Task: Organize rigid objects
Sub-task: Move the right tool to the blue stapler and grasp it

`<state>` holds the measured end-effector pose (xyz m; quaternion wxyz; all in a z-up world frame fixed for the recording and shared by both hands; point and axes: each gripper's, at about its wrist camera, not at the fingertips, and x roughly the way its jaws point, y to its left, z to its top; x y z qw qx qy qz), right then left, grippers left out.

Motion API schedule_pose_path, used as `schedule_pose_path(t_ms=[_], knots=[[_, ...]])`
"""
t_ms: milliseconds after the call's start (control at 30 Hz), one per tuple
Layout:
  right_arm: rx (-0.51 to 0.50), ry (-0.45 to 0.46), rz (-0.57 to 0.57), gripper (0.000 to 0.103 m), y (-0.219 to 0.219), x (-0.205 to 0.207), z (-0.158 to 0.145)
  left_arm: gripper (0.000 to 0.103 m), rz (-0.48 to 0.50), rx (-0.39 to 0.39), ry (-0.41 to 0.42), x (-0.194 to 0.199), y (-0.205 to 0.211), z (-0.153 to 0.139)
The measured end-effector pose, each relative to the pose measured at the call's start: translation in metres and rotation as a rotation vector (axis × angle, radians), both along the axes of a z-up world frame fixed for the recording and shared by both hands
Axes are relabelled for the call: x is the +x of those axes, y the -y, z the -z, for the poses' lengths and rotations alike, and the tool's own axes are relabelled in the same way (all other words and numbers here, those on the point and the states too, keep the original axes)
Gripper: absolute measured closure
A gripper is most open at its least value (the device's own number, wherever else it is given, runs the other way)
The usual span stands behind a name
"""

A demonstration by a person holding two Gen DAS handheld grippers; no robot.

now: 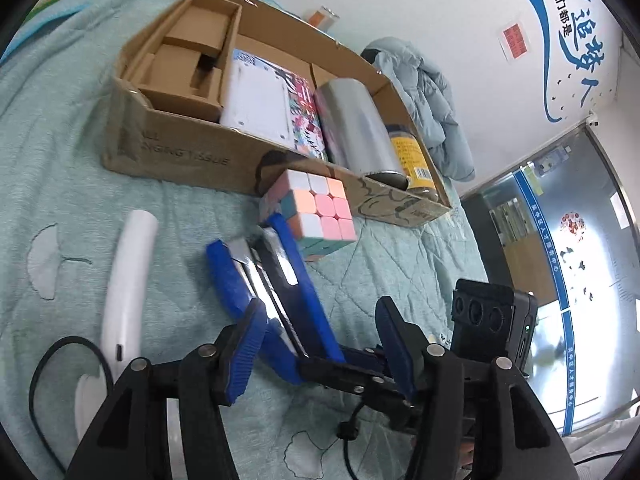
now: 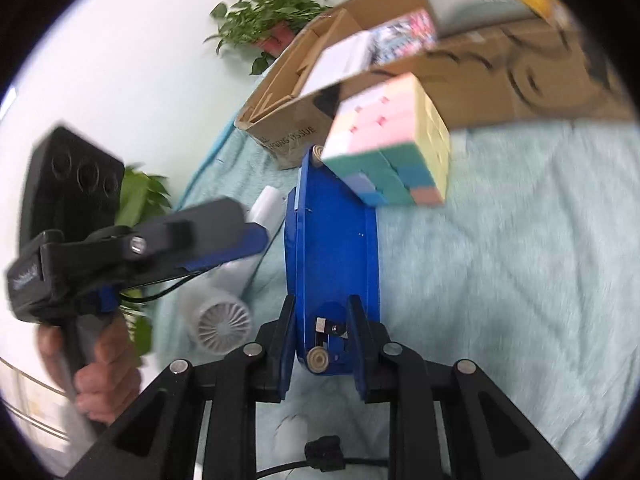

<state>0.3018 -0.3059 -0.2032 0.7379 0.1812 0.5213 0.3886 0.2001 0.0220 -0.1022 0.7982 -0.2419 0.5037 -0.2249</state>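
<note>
A pastel puzzle cube (image 1: pixel 316 212) rests on the green quilt just in front of the cardboard box (image 1: pixel 180 148); it also shows in the right wrist view (image 2: pixel 392 144). My right gripper (image 2: pixel 320 344) is shut on a blue tape dispenser (image 2: pixel 332 264), whose far end touches the cube. The dispenser (image 1: pixel 272 280) shows in the left wrist view, held on edge. My left gripper (image 1: pixel 320 344) is open and empty, just behind the dispenser. A white handheld fan (image 1: pixel 124 280) lies on the quilt at left.
The box holds a cardboard insert (image 1: pixel 188 52), a white-and-patterned box (image 1: pixel 272 108), a silver cylinder (image 1: pixel 356 128) and a yellow-labelled jar (image 1: pixel 412 156). A grey jacket (image 1: pixel 424 92) lies behind the box. Potted plants (image 2: pixel 272 16) stand by the wall.
</note>
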Motion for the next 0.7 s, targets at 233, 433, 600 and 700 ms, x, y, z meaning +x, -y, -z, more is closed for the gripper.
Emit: schedule_pose_path(t_ms=[233,433,600,700], knots=[[0.198,-0.221,0.007,0.085,0.035,-0.005,0.024,0.047,-0.002,0.016,-0.002,-0.014,-0.002,0.005],[0.177,-0.238,0.161,0.085,0.079,-0.001,0.031,0.040,0.012,0.018,-0.023,-0.009,0.019,0.018],[-0.015,-0.060,0.216,0.075,0.087,0.001,0.011,0.027,0.025,0.031,-0.027,0.003,0.041,0.024],[-0.155,0.141,0.174,0.023,0.073,-0.011,-0.015,0.023,0.007,0.038,-0.032,0.007,0.047,0.028]])
